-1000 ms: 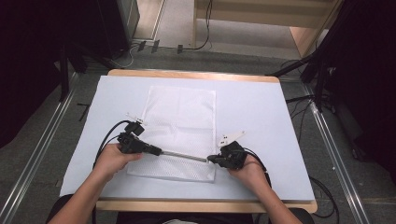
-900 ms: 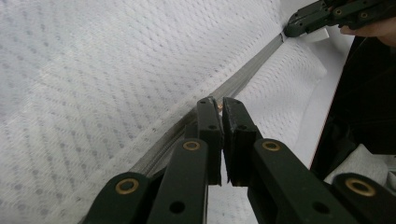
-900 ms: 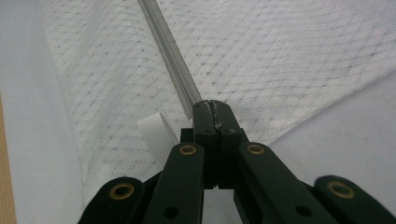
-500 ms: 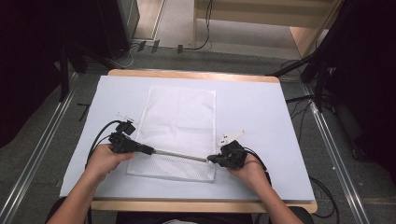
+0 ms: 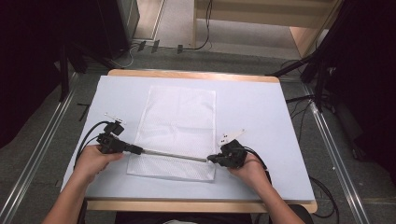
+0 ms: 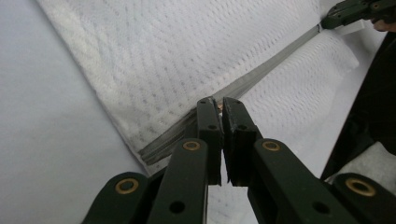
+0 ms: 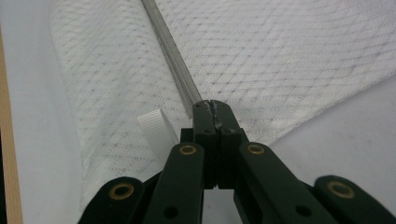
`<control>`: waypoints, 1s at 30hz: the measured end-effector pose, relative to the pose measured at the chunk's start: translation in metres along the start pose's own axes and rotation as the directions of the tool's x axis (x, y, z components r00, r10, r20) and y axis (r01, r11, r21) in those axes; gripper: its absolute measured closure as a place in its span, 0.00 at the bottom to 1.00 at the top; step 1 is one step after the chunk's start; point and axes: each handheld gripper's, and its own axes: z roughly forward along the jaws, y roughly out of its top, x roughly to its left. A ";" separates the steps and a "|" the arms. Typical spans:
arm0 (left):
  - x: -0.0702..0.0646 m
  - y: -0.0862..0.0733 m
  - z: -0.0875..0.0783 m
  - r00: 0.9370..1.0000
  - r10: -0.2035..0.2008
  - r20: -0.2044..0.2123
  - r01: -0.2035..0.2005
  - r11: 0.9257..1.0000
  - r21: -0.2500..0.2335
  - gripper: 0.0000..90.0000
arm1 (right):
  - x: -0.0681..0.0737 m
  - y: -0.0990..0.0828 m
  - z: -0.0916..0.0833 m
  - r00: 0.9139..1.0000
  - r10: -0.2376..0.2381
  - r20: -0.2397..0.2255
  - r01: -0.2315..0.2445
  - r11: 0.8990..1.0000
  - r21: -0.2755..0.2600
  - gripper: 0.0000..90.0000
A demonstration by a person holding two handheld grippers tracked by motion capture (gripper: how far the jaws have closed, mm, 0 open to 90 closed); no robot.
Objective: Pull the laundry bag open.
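While both hands rest near the front edge of the table (image 5: 289, 140), a white mesh bag (image 5: 180, 121) lies flat on the pale blue table top, its long side running away from the person. A grey zipper (image 5: 175, 155) crosses the bag near its front end, with a narrow strip of mesh in front of it.

The left gripper (image 5: 138, 150) sits at the bag's left edge. In the left gripper view its tips (image 6: 219, 103) are almost together, pinched on the zipper's end (image 6: 177, 133), where a small coppery piece shows between them; only a thin gap remains lower down between the pads. The zipper runs from there across the mesh to the far corner, where the other gripper (image 6: 348, 11) meets it.

The right gripper (image 5: 211, 159) sits at the bag's right edge, by the front corner. In the right gripper view its jaws are fully closed, their tips (image 7: 210, 105) clamped on the zipper (image 7: 170, 51), which stretches straight away from them over the mesh (image 7: 289, 60). A small white ribbed tab (image 7: 156, 128) lies just beside the jaws on the left.

Both cables (image 5: 91, 135) trail back over the table toward the person's wrists.
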 end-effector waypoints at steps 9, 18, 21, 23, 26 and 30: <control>0.013 -0.012 -0.016 0.999 -0.028 -0.038 0.027 0.999 -0.017 0.98 | -0.002 0.001 0.000 1.000 -0.005 -0.010 0.005 1.000 0.005 1.00; 0.019 -0.022 -0.024 0.998 -0.049 -0.045 0.048 0.998 -0.036 0.98 | -0.001 0.002 0.000 1.000 -0.007 -0.009 0.007 1.000 0.009 1.00; 0.018 -0.024 -0.024 0.998 -0.046 -0.051 0.045 0.999 -0.031 0.98 | -0.001 0.002 0.000 1.000 0.001 -0.012 -0.001 1.000 0.016 1.00; 0.016 -0.025 -0.023 0.998 -0.044 -0.055 0.043 0.999 -0.026 0.98 | -0.002 0.003 0.000 1.000 0.004 -0.013 -0.004 1.000 0.019 1.00; 0.015 -0.026 -0.024 0.997 -0.041 -0.061 0.039 0.999 -0.035 0.98 | -0.003 0.003 0.000 1.000 0.001 -0.015 -0.001 1.000 0.018 1.00; 0.015 -0.028 -0.023 0.998 -0.045 -0.054 0.043 0.998 -0.036 0.98 | -0.004 0.003 0.000 1.000 -0.002 -0.022 0.002 1.000 0.020 1.00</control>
